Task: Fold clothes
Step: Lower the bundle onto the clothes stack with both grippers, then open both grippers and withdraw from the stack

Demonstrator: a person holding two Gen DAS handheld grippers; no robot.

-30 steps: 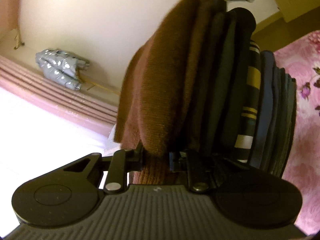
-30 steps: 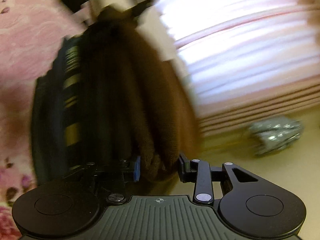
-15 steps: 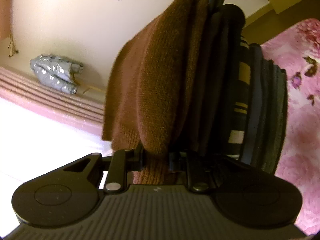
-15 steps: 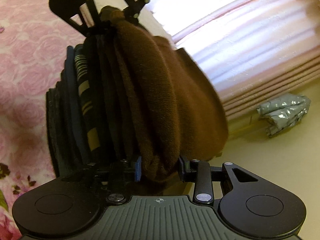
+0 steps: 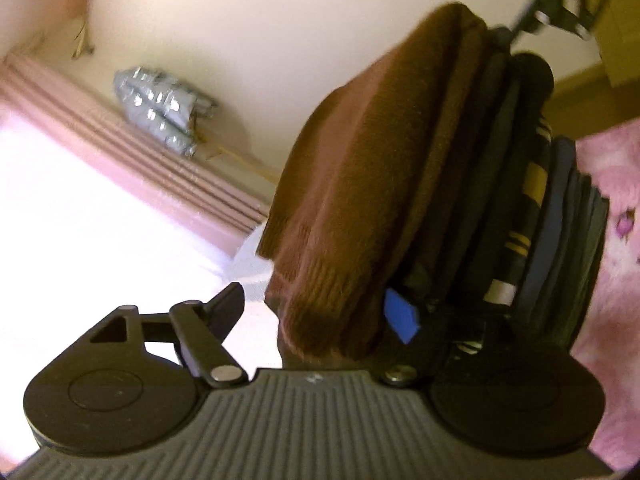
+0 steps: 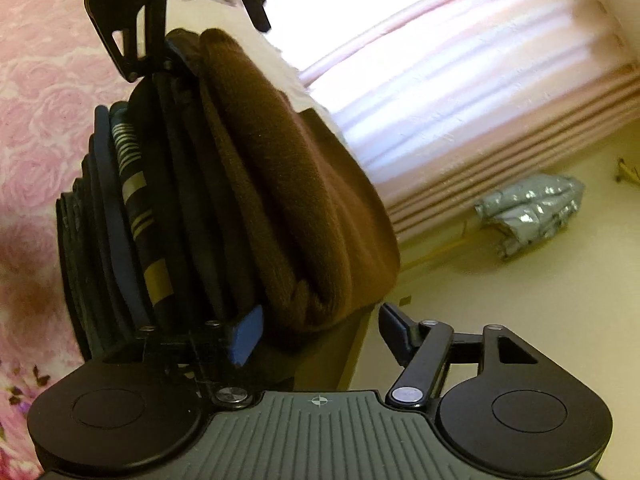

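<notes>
Left gripper [image 5: 316,312] jaws opening, released; brown knit sweater [image 5: 360,184] edge sits between them, pads not pressing. Right gripper [image 6: 316,330] same: opening, released, other sweater [image 6: 280,184] end in the gap. Sweater tops a folded clothes stack [image 6: 132,216], dark and striped layers, on pink floral bed [image 6: 36,92]. Silver bundle [image 5: 160,112] at 10 o'clock on floor.
</notes>
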